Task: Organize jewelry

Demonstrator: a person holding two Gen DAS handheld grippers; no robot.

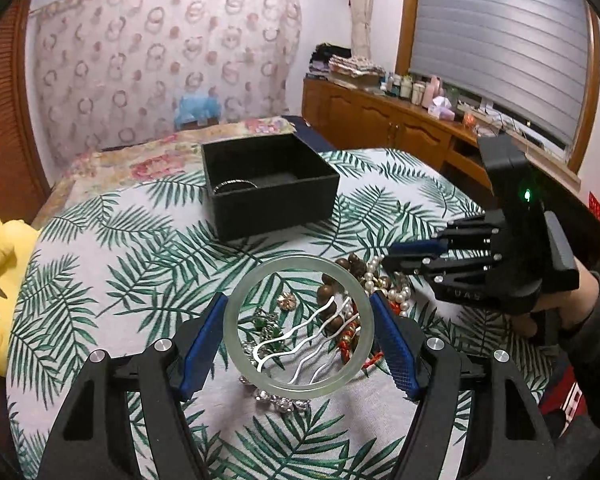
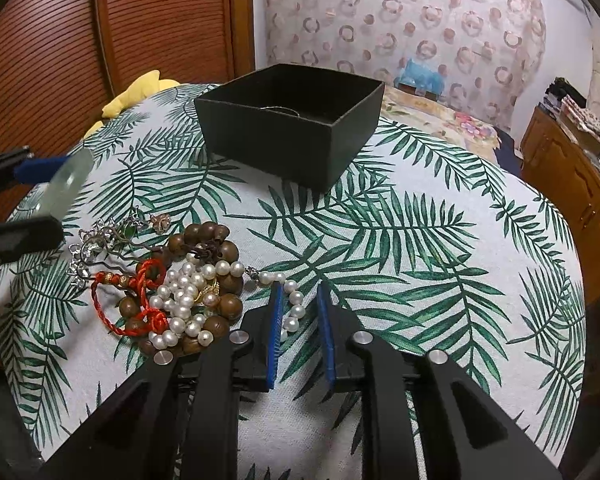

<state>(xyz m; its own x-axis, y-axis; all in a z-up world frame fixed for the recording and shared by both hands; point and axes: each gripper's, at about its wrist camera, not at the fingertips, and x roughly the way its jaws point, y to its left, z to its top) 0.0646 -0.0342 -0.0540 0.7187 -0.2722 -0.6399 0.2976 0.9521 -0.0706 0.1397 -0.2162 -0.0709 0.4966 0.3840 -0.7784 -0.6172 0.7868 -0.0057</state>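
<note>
So I've got the pale green jade bangle (image 1: 298, 322) sitting square between the fingers of my left gripper (image 1: 299, 344), blue pads pressing its outer rim on both sides, spread wide because the ring itself is wide. It hangs above the jewelry pile, with the black box (image 1: 274, 200) straight ahead beyond the fingertips and a thin silver bangle (image 1: 233, 185) already inside.

This thing looks stiff, glassy and slick, and I'd guess brittle if it drops on anything hard, so a hold across the widest part feels right. Any off-center squeeze could pop it out sideways.

My right gripper (image 2: 298, 300) is nearly closed, fingers down on the leaf-print cloth (image 2: 420, 240) with a strand of the pearl necklace (image 2: 294, 310) running between them. I can't tell if the pads actually pinch it. Pearls are floppy and look tangled with the wooden bead bracelet (image 2: 216, 248) and red cord bracelet (image 2: 140, 300) just left of those fingers, so lifting would probably drag neighbours.
</note>
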